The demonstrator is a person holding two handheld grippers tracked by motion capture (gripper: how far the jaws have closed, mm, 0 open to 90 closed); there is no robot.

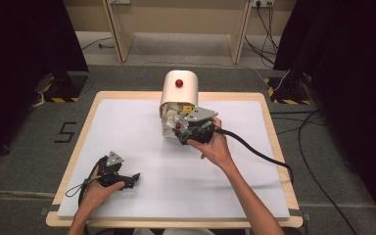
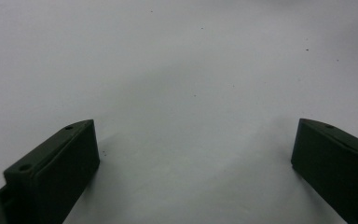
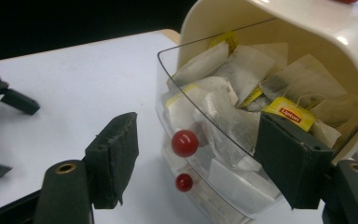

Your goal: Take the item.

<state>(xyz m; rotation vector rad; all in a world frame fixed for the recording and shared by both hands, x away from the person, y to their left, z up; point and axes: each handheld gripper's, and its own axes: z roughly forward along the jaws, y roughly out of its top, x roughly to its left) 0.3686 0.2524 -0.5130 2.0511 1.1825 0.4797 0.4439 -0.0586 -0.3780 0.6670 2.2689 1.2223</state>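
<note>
Tea-bag dispenser (image 3: pixel 279 74) open drawer, right gripper (image 3: pixel 205 154) fingers straddling its front

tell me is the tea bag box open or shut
Open: the tea bag box's clear drawer with a red knob is tipped out, tea bags exposed.

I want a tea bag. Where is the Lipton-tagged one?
In the right gripper view, the Lipton tag lies at the right of the open tea bag box, just above the right gripper's right jaw.

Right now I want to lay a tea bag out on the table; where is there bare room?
Free: the white mat left of the tea bag box, and the near right stretch beside the right forearm. Crowded: around the box front, where the right gripper reaches, and the near left corner by the left gripper.
</note>
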